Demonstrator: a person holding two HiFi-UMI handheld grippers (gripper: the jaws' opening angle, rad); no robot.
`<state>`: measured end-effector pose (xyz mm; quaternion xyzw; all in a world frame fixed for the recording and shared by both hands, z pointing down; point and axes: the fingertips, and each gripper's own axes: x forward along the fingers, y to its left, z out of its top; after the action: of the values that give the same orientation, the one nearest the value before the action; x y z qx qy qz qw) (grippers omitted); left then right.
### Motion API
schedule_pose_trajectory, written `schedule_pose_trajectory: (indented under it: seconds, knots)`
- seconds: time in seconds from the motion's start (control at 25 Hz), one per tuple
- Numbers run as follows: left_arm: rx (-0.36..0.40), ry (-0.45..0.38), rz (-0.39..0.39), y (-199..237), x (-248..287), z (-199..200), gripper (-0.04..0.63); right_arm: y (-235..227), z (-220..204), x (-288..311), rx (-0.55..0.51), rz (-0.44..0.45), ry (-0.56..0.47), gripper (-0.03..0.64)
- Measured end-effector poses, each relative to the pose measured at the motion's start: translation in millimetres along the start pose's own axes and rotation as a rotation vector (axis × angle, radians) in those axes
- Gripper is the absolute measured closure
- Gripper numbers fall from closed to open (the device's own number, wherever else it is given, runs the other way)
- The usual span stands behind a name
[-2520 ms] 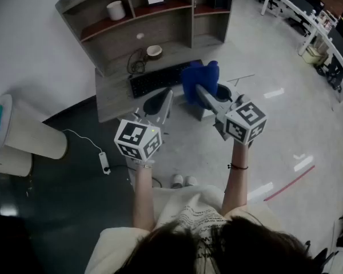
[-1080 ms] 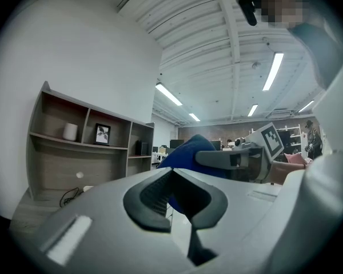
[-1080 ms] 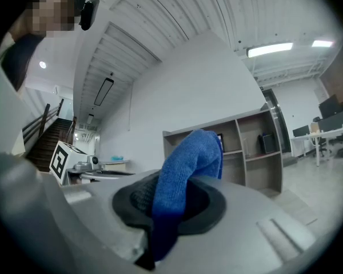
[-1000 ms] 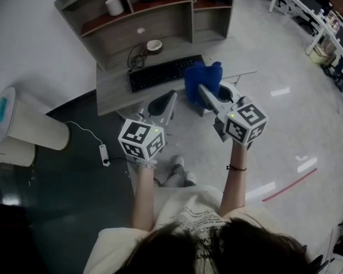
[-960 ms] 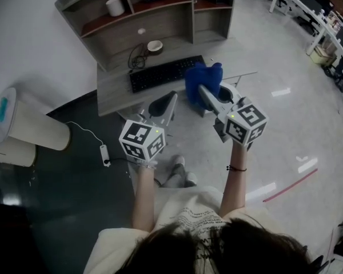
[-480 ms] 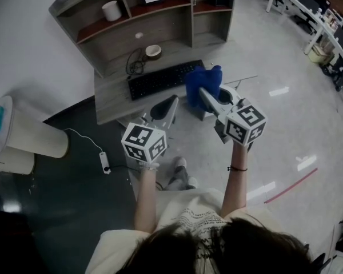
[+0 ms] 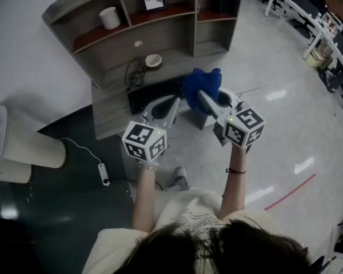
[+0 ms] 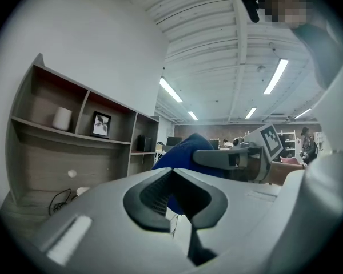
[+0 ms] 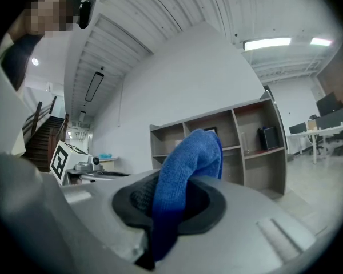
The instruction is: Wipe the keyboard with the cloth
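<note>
The right gripper (image 7: 200, 93), fingers clenched on the cloth (image 7: 204, 82), should lower it flat onto the keyboard (image 7: 138, 100) and sweep lengthwise; the left gripper (image 7: 174, 100) has its fingers closed, empty.

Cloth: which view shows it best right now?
The right gripper view: the cloth fills the middle, pinched by the right gripper. The head view shows it only as a small blue bundle past that gripper. The left gripper view catches part of it behind its own jaws.

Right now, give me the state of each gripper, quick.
Left gripper: closed, nothing between its jaws.
Right gripper: closed on the blue cloth.
</note>
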<state>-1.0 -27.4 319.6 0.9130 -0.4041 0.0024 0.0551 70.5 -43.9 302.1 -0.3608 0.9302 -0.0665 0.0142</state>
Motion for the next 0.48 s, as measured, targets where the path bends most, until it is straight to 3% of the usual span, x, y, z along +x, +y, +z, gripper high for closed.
schedule_pose_trajectory:
  seconds: [0.48]
  knots:
    - [-0.004, 0.027, -0.053, 48.2, 40.0, -3.9, 0.592, -41.9, -7.1, 44.4, 0.008, -0.062, 0.020, 0.558]
